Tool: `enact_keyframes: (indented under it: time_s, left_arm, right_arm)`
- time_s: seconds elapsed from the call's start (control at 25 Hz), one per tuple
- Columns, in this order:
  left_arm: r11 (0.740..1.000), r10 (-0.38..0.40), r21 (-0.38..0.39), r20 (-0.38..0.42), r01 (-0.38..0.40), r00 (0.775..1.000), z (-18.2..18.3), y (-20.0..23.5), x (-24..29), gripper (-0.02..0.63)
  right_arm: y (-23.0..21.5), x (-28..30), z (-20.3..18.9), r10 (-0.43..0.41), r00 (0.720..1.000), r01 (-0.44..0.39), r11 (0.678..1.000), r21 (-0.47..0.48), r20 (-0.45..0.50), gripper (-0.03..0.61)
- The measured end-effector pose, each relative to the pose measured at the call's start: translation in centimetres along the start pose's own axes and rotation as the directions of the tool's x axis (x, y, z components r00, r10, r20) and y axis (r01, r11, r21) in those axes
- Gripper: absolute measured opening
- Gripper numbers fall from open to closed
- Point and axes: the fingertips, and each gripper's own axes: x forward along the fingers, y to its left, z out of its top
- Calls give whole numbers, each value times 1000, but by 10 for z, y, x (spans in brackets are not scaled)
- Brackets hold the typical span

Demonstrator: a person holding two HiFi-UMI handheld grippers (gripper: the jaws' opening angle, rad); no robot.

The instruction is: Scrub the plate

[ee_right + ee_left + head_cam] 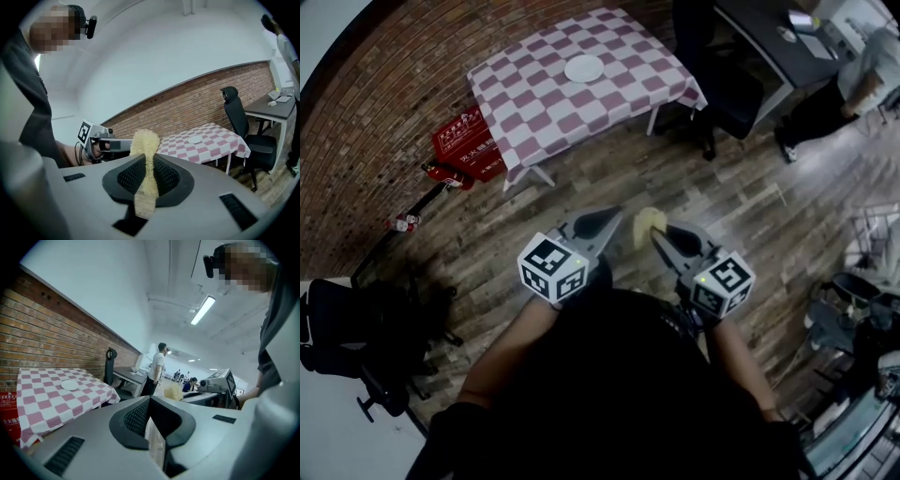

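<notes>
Right gripper (149, 176): jaws clamped on a yellow scrub sponge (144, 140). Its free end sticks out past the jaw tips, probably so it can rub. Left gripper (151, 413): jaws shut together with nothing between, likely kept spare to steady the dish. Plate (584, 67) lies well ahead of both jaws on the checkered table (544, 112). Scrubbing not started; the approach comes first.
</notes>
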Motion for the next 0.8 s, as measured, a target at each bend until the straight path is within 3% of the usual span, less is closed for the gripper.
enact_keyframes:
  time_s: [0.16,0.32,0.8]
  left_arm:
    - [999,-48,13,-20,48,999,24,39,16,9]
    - [997,-75,15,-30,75,997,47,89,18,9]
    - [998,-55,11,32,55,998,96,211,3,9]
  right_arm:
    - [-28,37,28,-37,999,35,998,60,32,46]
    - [-47,85,52,-74,997,74,997,31,12,46]
    - [-56,207,100,-70,997,70,998,2,-14,46]
